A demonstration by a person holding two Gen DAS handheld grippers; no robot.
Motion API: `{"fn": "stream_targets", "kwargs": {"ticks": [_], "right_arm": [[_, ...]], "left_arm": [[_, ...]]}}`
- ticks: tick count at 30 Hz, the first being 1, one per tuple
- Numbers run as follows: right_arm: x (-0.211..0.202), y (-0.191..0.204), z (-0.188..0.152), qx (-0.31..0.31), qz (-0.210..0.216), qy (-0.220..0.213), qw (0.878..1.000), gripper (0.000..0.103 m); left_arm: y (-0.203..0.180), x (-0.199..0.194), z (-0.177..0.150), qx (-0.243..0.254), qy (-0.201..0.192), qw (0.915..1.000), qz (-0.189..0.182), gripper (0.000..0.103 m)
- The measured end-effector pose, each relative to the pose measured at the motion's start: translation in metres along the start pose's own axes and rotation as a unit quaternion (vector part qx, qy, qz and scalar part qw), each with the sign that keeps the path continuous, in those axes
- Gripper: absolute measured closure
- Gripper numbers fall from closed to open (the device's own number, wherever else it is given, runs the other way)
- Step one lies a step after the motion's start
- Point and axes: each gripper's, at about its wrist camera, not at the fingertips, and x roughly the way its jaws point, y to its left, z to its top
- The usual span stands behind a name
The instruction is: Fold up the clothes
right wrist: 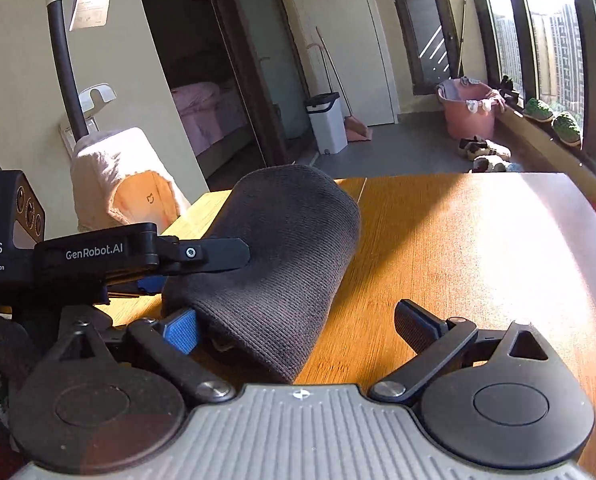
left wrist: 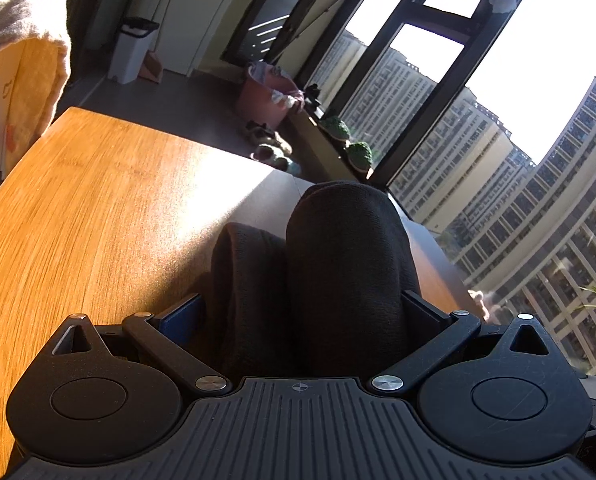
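Dark knit garment (right wrist: 281, 256), ribbed, maybe a beanie or small sweater piece, hard to tell which; it sits lifted over the near-left part of the wooden table (right wrist: 478, 248), draped in a hump with the lower edge hanging toward the right wrist camera. Left gripper (left wrist: 302, 304) has it: in its own view the fabric is bunched in two thick rolls filling the gap between the blue-padded fingers (left wrist: 179, 322), so jaws part-closed, clamped on cloth. In the right view the same left gripper (right wrist: 201, 268) comes in from the left side, its black finger lying over the knit, blue pad under. Likely held up like this so the free end can hang and be caught for a fold. Right gripper (right wrist: 298, 326) jaws spread wide, nothing pinched; the garment edge lies across its left blue pad (right wrist: 182, 332), touching or just over it, can't say which, right finger well clear over bare wood. Looks positioned to take the hanging edge. Fold not yet made. Around: towel-covered box (right wrist: 117, 180) beyond the table's left end, white bin (right wrist: 326, 122) and pink laundry basket (right wrist: 468, 114) on the floor, windows on the right, strong sun glare on the tabletop.
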Motion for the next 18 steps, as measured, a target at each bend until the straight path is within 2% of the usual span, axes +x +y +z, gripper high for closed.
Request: {"fn": "stream_targets", "kwargs": {"ticks": [2, 4, 7, 10, 11, 14, 18], "right_arm": [[-0.007, 0.004, 0.001, -0.032, -0.019, -0.013, 0.999, 0.003], [-0.01, 0.009, 0.002, -0.053, -0.019, -0.023, 0.998, 0.002], [-0.022, 0.007, 0.005, -0.023, 0.044, -0.045, 0.998, 0.0], [-0.027, 0.003, 0.012, 0.034, 0.071, -0.078, 0.994, 0.0], [-0.02, 0.003, 0.014, 0.049, 0.064, -0.076, 0.994, 0.0], [0.013, 0.007, 0.012, 0.054, 0.032, -0.034, 0.997, 0.0], [0.038, 0.011, 0.003, 0.055, 0.022, -0.007, 0.998, 0.0]], "left_arm": [[-0.001, -0.003, 0.0, 0.009, -0.008, 0.9999, 0.009, 0.0], [0.001, -0.008, 0.003, 0.024, -0.022, 0.9992, 0.025, 0.0], [0.015, -0.012, 0.008, 0.016, -0.024, 0.9991, 0.03, 0.0], [0.03, -0.012, 0.011, -0.007, -0.017, 0.9997, 0.016, 0.0], [0.033, -0.012, 0.011, -0.018, -0.015, 0.9997, 0.012, 0.0], [0.038, -0.013, 0.012, -0.035, -0.011, 0.9993, 0.008, 0.0], [0.029, -0.03, 0.013, 0.008, -0.026, 0.9988, 0.04, 0.0]]}}
